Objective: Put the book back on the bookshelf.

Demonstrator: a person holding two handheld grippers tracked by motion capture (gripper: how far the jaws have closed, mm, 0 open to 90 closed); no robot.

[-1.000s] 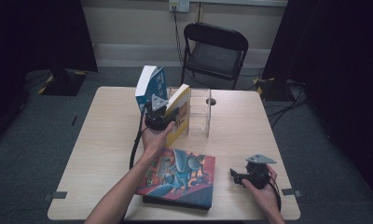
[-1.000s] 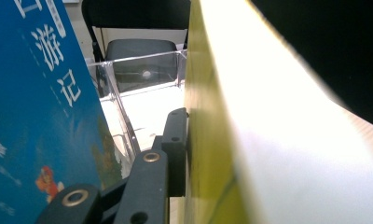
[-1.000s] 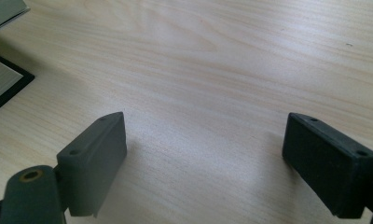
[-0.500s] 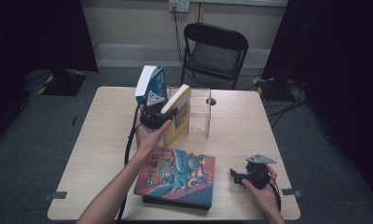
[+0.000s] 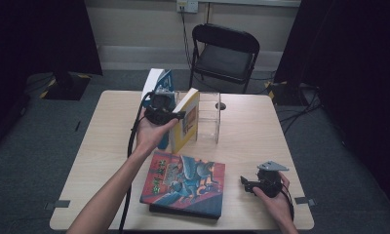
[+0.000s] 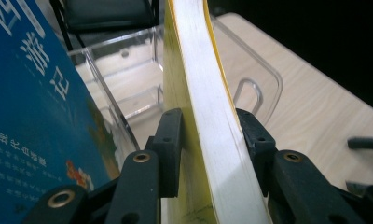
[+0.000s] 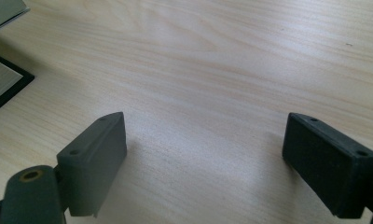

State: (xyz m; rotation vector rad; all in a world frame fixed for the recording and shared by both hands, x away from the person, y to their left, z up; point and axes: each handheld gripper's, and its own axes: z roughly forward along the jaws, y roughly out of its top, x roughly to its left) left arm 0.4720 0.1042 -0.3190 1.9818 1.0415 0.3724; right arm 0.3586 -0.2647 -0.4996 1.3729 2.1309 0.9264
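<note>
A: Item one, container?

B: Clear acrylic book holder (image 5: 208,117), upright at the far middle of the surface (image 5: 261,141), with a see-through divider inside; through the left tool's own camera it is the clear box (image 6: 142,79) behind the books. The compartments that can be seen into look bare.

A: Item two, books at the holder?

B: Yellow-covered book (image 5: 185,119), on edge and tilted, at the holder's left side; whether it sits inside a slot or just against the wall cannot be told. Blue book (image 5: 156,80), upright, further left, touching or nearly touching the left tool.

A: Item three, left tool?

B: Left tool (image 5: 165,116), raised, jaws astride the yellow-covered book (image 6: 212,140). They have just been easing apart; one pad lies against the page edge, the other sits close to the cover, so a light hold at most.

A: Item four, right tool?

B: Right tool (image 5: 254,184), near the front right corner, held low over the wood. Jaws wide, bare surface (image 7: 208,84) between them.

A: Item five?

B: Large illustrated book (image 5: 185,180), flat on a dark one, front centre.
</note>
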